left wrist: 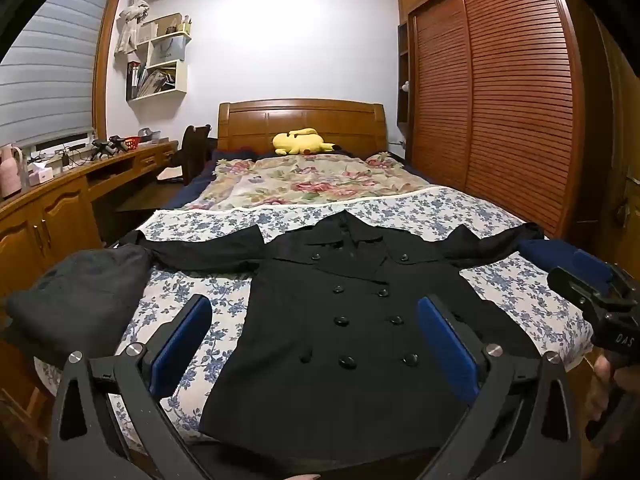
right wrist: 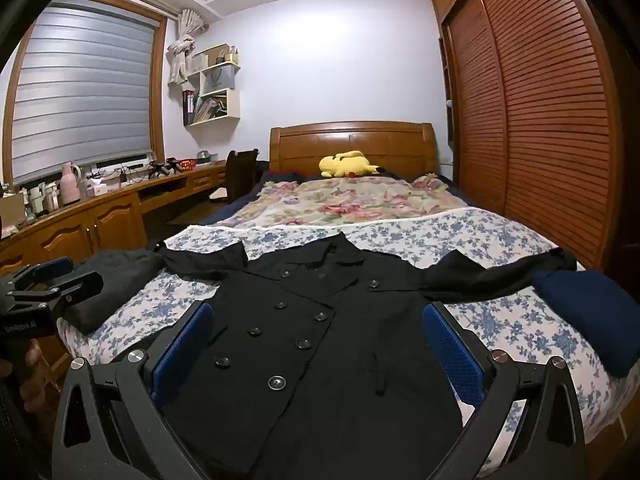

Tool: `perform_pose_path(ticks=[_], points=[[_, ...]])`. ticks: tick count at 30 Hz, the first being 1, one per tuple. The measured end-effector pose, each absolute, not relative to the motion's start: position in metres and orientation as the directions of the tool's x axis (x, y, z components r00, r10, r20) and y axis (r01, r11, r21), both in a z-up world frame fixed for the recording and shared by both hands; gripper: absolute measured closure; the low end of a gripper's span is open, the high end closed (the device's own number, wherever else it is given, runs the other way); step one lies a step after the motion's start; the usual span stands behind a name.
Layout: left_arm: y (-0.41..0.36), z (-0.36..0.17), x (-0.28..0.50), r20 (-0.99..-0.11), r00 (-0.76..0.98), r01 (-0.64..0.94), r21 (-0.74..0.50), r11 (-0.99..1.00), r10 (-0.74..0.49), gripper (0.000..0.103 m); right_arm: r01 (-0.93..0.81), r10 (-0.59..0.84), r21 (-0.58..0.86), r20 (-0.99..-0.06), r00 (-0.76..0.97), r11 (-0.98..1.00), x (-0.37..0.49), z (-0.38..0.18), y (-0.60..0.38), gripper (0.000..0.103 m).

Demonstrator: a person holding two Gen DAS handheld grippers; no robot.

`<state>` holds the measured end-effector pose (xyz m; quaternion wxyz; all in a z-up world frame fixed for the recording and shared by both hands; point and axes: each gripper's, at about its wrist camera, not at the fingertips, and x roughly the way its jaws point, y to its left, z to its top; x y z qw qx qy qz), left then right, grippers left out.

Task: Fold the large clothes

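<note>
A black double-breasted coat (left wrist: 352, 320) lies flat, front up, on the blue-flowered sheet, collar toward the headboard and both sleeves spread out sideways; it also shows in the right wrist view (right wrist: 328, 344). My left gripper (left wrist: 314, 312) is open and empty, held above the coat's lower body. My right gripper (right wrist: 318, 320) is open and empty too, above the coat's lower right part. Each gripper shows at the edge of the other's view: the right one (left wrist: 596, 292), the left one (right wrist: 48, 280).
A folded dark grey garment (left wrist: 80, 296) lies at the bed's left edge and a folded navy one (right wrist: 588, 308) at the right edge. A floral quilt (left wrist: 312, 184) and a yellow plush (left wrist: 300, 142) lie toward the headboard. A wooden desk (left wrist: 60, 200) runs left, a slatted wardrobe (left wrist: 500, 100) right.
</note>
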<state>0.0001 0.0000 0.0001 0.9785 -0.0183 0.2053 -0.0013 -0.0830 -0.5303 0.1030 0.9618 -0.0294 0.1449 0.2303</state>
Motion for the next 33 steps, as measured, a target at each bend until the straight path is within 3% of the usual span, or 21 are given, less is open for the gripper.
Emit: perform_pose_path(ticks=[33], points=[[-0.0062, -0.0016, 0.0009, -0.402, 0.916, -0.011, -0.02, 1.0, 0.002, 0.0, -0.456, 0.44, 0.017, -0.296, 0.848, 0.89, -0.082, 0.1019, -0.532, 0.0]])
